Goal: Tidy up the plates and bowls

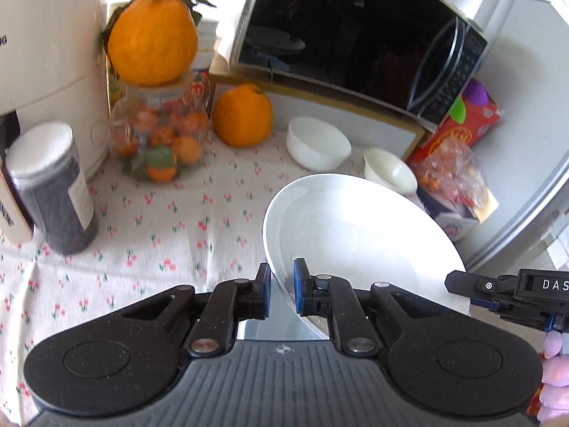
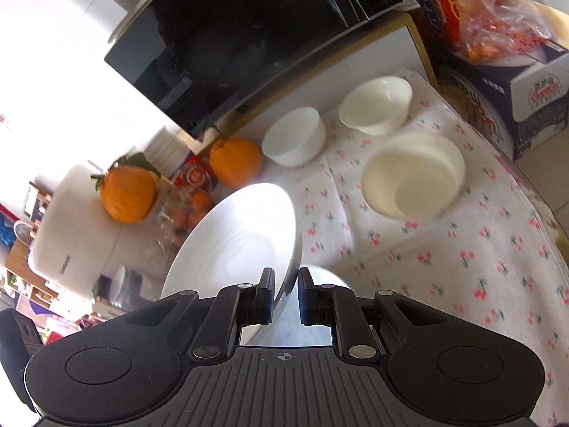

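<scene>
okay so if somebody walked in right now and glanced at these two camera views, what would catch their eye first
First, the white plate, lifted off the cherry-print tablecloth and pinched at opposite rims by the left gripper and the right gripper. Next, the big orange perched on a glass jar of small oranges at the back left. Then three white bowls in front of the black microwave.

glossy white ceramic plate (image 1: 355, 235) over matt floral cloth (image 1: 160, 220)
</scene>
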